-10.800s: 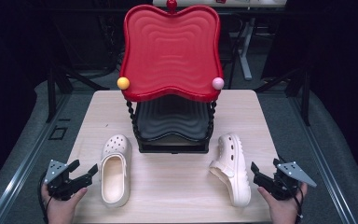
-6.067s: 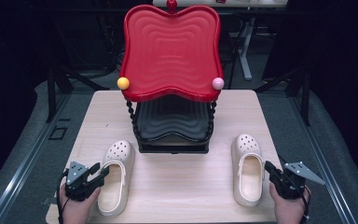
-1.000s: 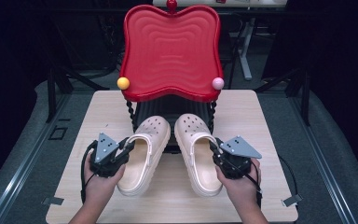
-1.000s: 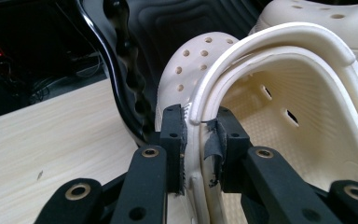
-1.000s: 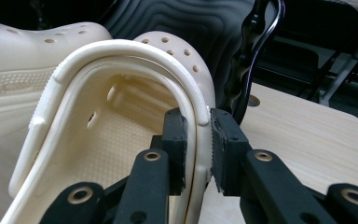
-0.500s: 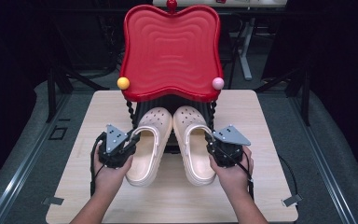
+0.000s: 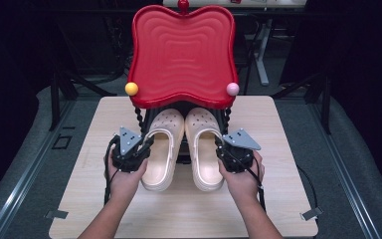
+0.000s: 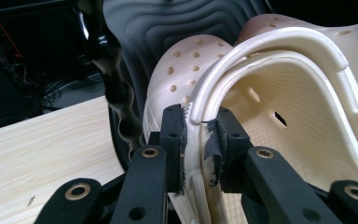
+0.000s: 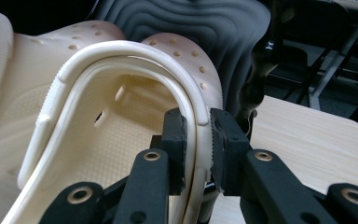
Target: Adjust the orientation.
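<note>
Both forearms enter from 6 o'clock, hands level. Left gripper (image 7: pixel 142 149) clamped on left clog (image 7: pixel 163 147) outer rim; right gripper (image 7: pixel 224 149) pinching right clog (image 7: pixel 205 147) outer rim — jaws nearly closed. Clog toes point 12 o'clock, tucked under red tray (image 7: pixel 181 52) onto black shelf (image 8: pixel 168 23). Twisted post (image 8: pixel 116 93) just beside left clog — wood table (image 7: pixel 278 129).

Both clogs, left clog (image 7: pixel 161 149) and right clog (image 7: pixel 205 144), look like matt cream foam/rubber w/ punched holes over the toes and a fine ribbed, pebbled footbed inside. The red tray (image 7: pixel 181 55) at 12 o'clock is glossy plastic w/ rippled moulding; black tray (image 8: pixel 168 23) below has a duller sheen, twisted post (image 8: pixel 116 93) is shiny black. Table (image 7: pixel 278 134) is pale matt wood-grain; left gripper (image 8: pixel 200 140) and right gripper (image 9: pixel 196 144) jaws are matt black w/ rough, frayed pad faces and brassy rivets.
</note>
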`<state>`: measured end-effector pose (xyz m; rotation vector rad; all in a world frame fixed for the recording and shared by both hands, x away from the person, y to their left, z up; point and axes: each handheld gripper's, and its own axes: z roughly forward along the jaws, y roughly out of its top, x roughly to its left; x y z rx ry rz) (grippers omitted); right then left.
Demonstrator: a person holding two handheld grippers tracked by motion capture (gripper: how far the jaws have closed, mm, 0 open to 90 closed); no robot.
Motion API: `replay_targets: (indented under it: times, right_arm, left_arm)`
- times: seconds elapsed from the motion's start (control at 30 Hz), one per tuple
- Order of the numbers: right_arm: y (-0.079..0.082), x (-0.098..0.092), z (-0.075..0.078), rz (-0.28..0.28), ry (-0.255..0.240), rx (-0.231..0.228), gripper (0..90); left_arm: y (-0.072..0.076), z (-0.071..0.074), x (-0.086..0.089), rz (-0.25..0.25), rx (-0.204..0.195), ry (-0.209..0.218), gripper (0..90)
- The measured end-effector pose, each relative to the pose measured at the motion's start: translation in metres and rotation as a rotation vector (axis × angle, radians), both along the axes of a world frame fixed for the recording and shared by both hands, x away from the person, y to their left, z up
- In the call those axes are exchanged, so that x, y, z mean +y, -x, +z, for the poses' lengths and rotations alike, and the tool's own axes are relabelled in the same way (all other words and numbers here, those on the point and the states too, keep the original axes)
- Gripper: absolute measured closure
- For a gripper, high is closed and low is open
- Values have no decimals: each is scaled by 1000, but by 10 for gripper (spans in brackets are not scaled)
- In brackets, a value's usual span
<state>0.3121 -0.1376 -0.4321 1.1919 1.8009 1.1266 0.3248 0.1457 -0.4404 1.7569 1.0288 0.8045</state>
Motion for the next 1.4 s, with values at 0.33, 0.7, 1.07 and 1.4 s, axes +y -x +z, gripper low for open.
replay_targets:
  times: [0.33, 0.7, 1.07, 1.4]
  right_arm:
    - [-17, 11, 1, -7, -36, 2, 760]
    - [-29, 13, -7, 2, -29, 12, 743]
    - [-31, 10, -7, 56, -53, 24, 723]
    - [-28, 14, -8, 61, -25, 17, 692]
  left_arm:
    - [-13, -6, -14, 21, -16, 36, 757]
    - [-24, -10, -15, 18, -15, 55, 733]
    - [-22, -10, -14, -8, -9, 135, 649]
    - [-23, -12, -12, -10, 9, 141, 588]
